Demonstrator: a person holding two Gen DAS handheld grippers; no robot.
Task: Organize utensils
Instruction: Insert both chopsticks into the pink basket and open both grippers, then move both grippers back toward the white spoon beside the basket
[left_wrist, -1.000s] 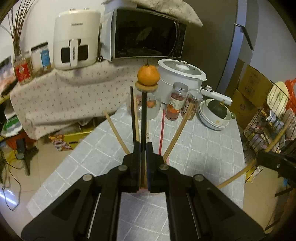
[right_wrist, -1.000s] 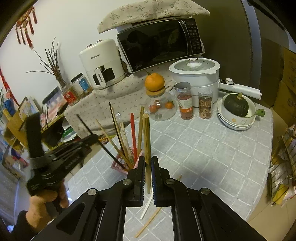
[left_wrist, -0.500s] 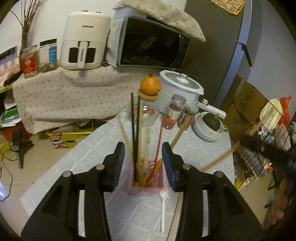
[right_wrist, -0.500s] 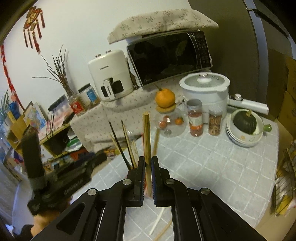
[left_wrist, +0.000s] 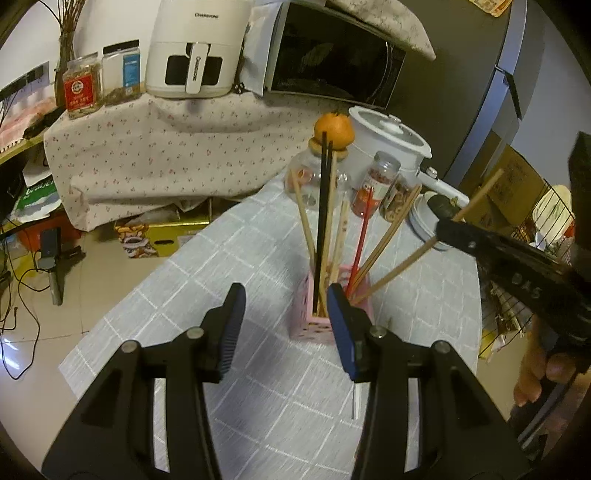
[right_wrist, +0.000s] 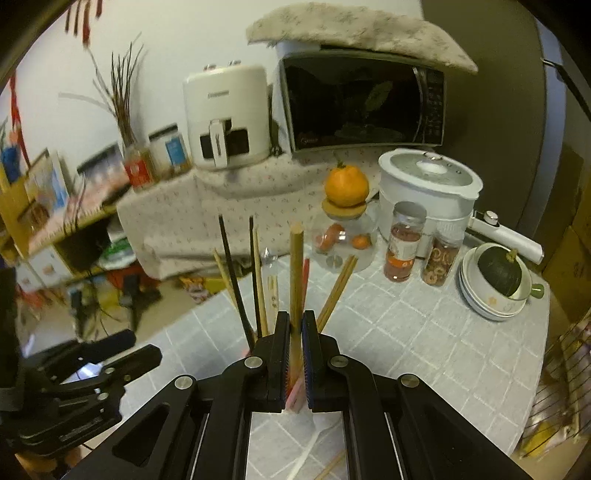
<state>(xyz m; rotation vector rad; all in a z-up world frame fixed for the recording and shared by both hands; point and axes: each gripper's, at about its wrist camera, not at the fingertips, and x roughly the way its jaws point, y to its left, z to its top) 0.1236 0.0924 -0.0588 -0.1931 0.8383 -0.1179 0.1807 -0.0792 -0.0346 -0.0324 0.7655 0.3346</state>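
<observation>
A pink utensil holder (left_wrist: 319, 321) stands on the grey checked table (left_wrist: 236, 258) with several wooden, black and red chopsticks upright in it. My left gripper (left_wrist: 284, 321) is open and empty just in front of the holder. My right gripper (right_wrist: 294, 325) is shut on a thick wooden chopstick (right_wrist: 295, 273), held upright over the holder; from the left wrist view it (left_wrist: 447, 230) comes in from the right with that stick (left_wrist: 402, 269) slanting into the holder. A white spoon (left_wrist: 355, 400) lies on the table near the holder.
Behind the holder stand a glass jar topped with an orange (right_wrist: 345, 225), two spice jars (right_wrist: 404, 247), a white pot (right_wrist: 430, 192) and stacked bowls with a green squash (right_wrist: 498, 284). A loose wooden chopstick (right_wrist: 332, 469) lies by the spoon. An air fryer (right_wrist: 227, 118) and microwave (right_wrist: 364, 103) sit beyond.
My left gripper let go of the black chopsticks into the holder, opened and drew back. My right gripper moved in over the holder with the wooden chopstick.
</observation>
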